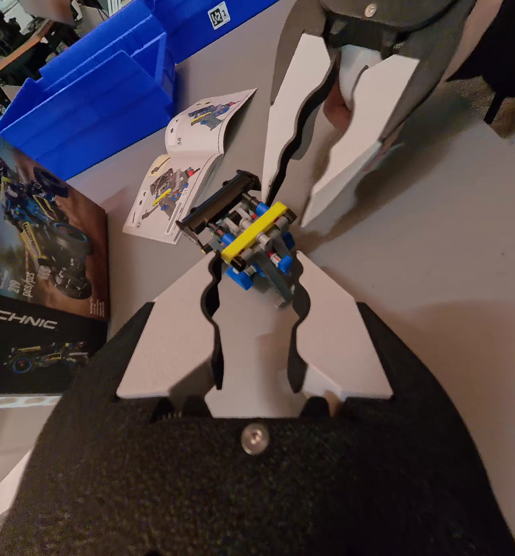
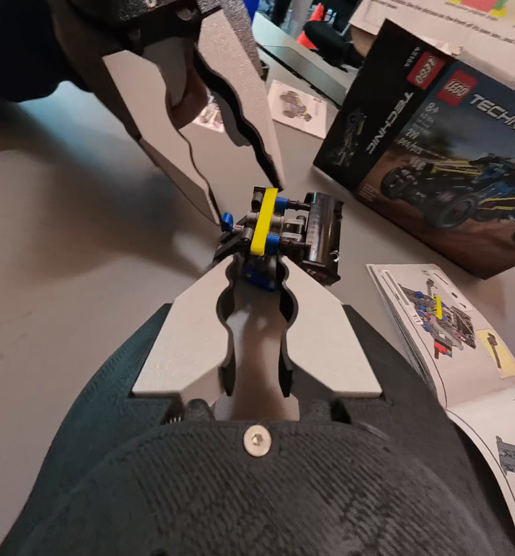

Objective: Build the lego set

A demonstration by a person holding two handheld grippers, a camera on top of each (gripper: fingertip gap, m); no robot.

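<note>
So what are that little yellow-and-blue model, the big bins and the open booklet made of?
Brick model: hard moulded plastic, apparently; its yellow beam is smooth and its black panel shows a glossy highlight. Blue bins: likely rigid plastic, with uniform colour, a slight sheen and moulded steps. Booklet: printed paper, with thin pages curling at the fold. Both grippers close around the model's lower part.

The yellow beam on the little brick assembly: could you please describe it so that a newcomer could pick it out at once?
On the grey table, beside the open instruction booklet, a small brick assembly sits between the two grippers' fingertips. Across its top runs a flat yellow beam. It is the assembly's only yellow piece, among blue, grey and black parts.
</note>
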